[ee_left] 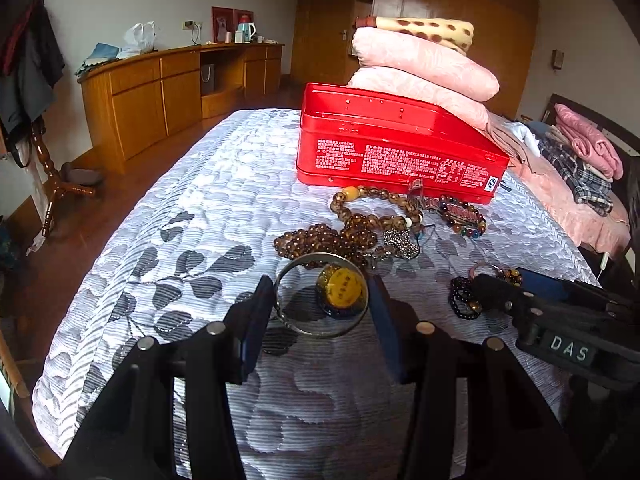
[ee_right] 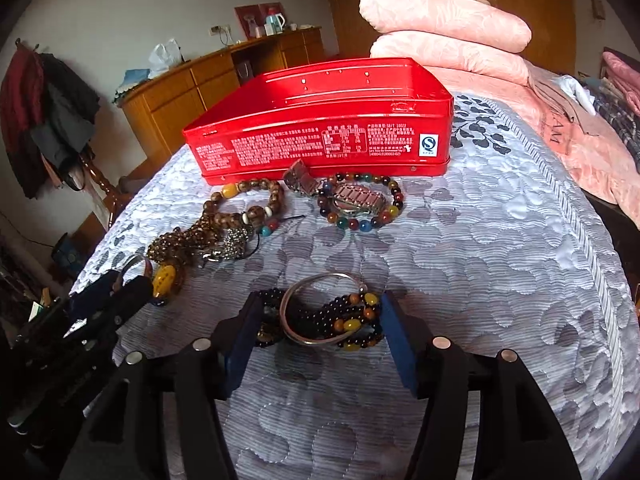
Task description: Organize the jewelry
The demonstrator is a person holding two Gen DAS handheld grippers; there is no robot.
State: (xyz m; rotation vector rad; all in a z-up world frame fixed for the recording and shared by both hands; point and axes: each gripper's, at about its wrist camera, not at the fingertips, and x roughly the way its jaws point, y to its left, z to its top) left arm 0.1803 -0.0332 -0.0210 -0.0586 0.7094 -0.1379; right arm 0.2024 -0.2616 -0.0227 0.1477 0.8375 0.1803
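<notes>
on a bed with a grey leaf-patterned quilt (ee_left: 192,216), an open red tin (ee_left: 396,152) sits behind a scatter of jewelry. the left gripper (ee_left: 322,304) has a silver bangle (ee_left: 320,296) between its blue pads, a yellow amber pendant (ee_left: 342,284) lying inside the ring — the left pad touches the bangle, but i cannot tell whether it is clamped. the right gripper (ee_right: 316,320) straddles a second silver bangle (ee_right: 320,308) tangled with a black bead bracelet (ee_right: 340,316); its pads stand just clear of them. brown bead strands (ee_right: 224,216) and a multicolored bead bracelet (ee_right: 360,204) lie close in front of the tin — pink folded blankets (ee_left: 424,68) are stacked behind it.
</notes>
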